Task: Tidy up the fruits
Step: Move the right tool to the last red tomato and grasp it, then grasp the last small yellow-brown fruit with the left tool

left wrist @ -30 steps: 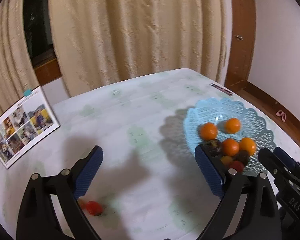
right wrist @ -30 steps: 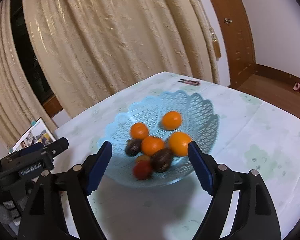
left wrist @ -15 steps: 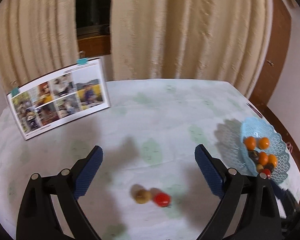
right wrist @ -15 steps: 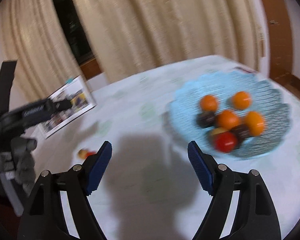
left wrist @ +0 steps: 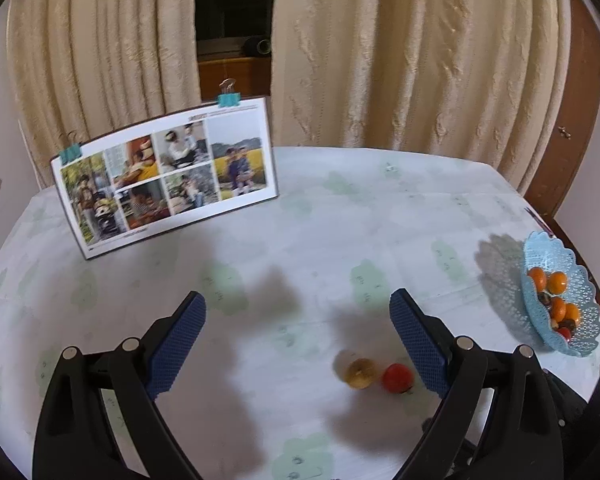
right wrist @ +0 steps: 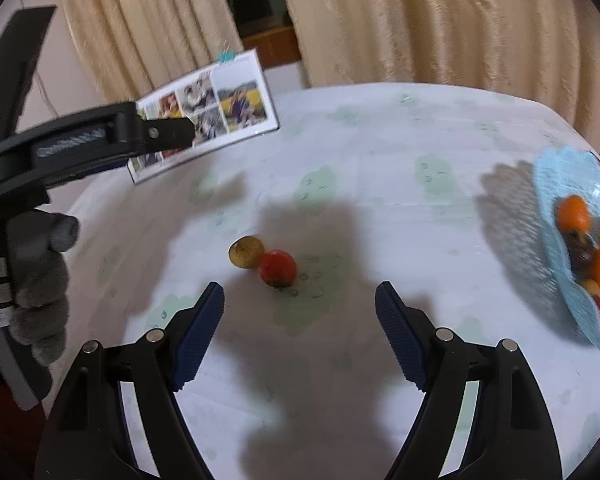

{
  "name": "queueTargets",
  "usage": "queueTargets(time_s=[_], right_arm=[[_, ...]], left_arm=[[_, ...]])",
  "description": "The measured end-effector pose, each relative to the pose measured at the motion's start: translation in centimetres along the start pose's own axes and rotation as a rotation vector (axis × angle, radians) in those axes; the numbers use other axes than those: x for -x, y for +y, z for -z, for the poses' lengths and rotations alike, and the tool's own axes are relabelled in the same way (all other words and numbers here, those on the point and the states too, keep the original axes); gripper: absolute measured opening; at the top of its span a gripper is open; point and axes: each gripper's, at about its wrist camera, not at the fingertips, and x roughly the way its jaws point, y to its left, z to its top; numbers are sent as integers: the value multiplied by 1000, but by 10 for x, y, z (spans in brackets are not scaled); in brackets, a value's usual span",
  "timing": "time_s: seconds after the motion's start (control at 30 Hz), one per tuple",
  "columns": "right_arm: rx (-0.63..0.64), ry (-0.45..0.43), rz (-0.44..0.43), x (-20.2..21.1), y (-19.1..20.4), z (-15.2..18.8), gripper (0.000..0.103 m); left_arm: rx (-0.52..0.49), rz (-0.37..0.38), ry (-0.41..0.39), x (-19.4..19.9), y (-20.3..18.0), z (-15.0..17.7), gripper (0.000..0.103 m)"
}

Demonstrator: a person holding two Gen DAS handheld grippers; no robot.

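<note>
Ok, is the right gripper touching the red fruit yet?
Apart. In the right wrist view the right gripper is open, and bare tablecloth shows between its fingertips and the red fruit.

My left wrist camera looks down at a slant over the table [left wrist: 380, 208], toward the photo board [left wrist: 168, 176] and the curtains [left wrist: 420, 52]. My right wrist camera faces the same way, a little nearer to the red fruit [right wrist: 278, 267]. Both views share that fruit, the board and the blue basket [left wrist: 556, 248] at the right edge.
</note>
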Motion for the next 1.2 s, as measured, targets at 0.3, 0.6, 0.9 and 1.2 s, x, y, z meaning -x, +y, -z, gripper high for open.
queueTargets(time_s=[0.3,0.6,0.9,1.2], right_arm=[[77,89,-13,-41,18,-10,56],[80,104,-13,-50,19,-15,37],[26,67,38,-31,0,-18,27],[-101,-35,155,2,-48,-13,27]], left_arm=[[99,-29,37,-9,37,8,92],[88,-28,55,-17,33,12,92],[32,1,86,-31,13,23,92],[-68,76,134,-42,-24,38,84]])
